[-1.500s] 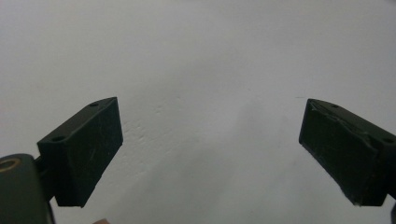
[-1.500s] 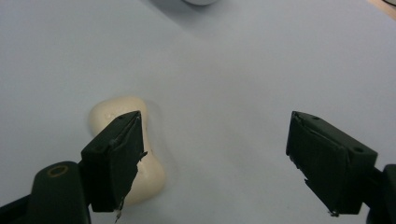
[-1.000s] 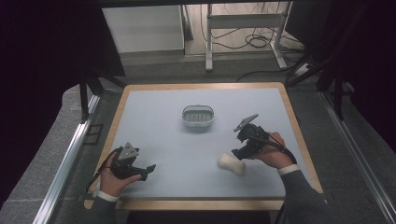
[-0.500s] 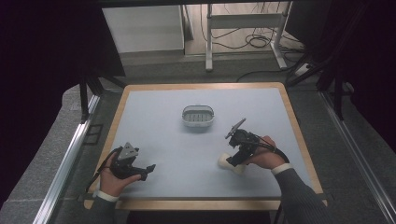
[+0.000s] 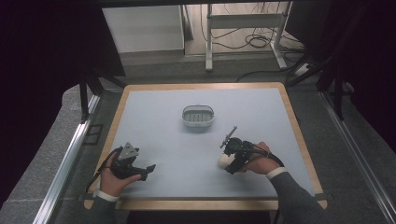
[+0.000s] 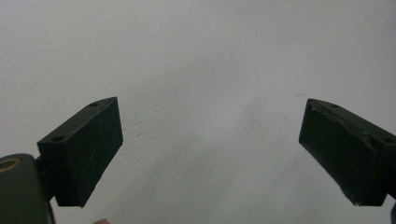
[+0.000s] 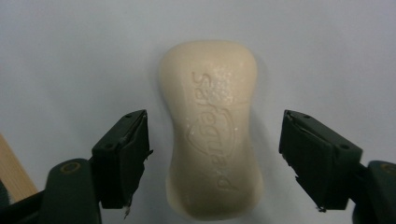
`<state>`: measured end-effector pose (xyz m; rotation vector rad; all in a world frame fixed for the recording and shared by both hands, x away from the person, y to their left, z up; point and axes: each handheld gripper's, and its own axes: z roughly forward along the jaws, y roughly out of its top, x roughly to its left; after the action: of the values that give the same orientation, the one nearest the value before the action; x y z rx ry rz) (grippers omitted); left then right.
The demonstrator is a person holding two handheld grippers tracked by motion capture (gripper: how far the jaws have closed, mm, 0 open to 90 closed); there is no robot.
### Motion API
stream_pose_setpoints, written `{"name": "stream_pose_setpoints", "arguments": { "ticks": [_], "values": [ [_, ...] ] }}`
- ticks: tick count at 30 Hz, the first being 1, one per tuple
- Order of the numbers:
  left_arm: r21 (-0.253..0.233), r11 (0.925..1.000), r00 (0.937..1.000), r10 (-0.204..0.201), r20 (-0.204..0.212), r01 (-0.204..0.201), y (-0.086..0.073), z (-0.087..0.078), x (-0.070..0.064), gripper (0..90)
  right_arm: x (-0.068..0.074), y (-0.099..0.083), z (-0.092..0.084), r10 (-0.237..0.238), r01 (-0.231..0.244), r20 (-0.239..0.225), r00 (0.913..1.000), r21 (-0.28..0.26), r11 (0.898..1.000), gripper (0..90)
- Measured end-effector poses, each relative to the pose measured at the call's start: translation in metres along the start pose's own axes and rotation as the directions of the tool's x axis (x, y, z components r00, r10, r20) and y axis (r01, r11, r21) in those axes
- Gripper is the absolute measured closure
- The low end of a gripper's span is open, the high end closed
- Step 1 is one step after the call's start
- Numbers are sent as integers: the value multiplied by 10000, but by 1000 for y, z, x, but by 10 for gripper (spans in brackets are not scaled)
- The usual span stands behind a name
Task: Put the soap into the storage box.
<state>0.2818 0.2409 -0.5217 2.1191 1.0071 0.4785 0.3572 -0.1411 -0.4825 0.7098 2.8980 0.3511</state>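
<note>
A cream bar of soap (image 7: 212, 126) with embossed lettering lies flat on the pale blue table mat (image 5: 187, 154); in the high view the soap (image 5: 224, 160) peeks out at the front right. My right gripper (image 7: 212, 161) hangs directly over it, open, one jaw on either side of the bar with a gap to each. A grey soap dish (image 5: 198, 115) with a slotted floor sits empty near the middle of the mat. My left gripper (image 5: 148, 170) rests at the front left, open; in the left gripper view its jaws stand wide apart over bare mat (image 6: 205, 93).
A wooden rim (image 5: 201, 204) borders the mat. Metal rails (image 5: 65, 163) run along both sides of the table. Beyond the far edge stand a white frame's legs (image 5: 243, 35) and floor cables (image 5: 257, 42).
My right gripper has moved toward the front and left and come down over the soap, now straddling it. The left gripper has stayed where it was.
</note>
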Motion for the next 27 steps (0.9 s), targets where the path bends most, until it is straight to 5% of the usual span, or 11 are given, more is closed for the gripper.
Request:
{"name": "stream_pose_setpoints", "arguments": {
  "ticks": [7,13,27],
  "values": [
    [27,10000,10000,12,-9,-12,0,0,0,67,3,3,5,-155,164,-296,9994,272,9995,343],
    [53,10000,10000,10,16,-11,-1,1,0,67,1,4,9,-176,180,-102,9998,481,9987,478],
    [80,10000,10000,36,11,-36,-1,3,-1,67,1,6,8,-303,316,-202,9993,677,9972,492]
  ]
}}
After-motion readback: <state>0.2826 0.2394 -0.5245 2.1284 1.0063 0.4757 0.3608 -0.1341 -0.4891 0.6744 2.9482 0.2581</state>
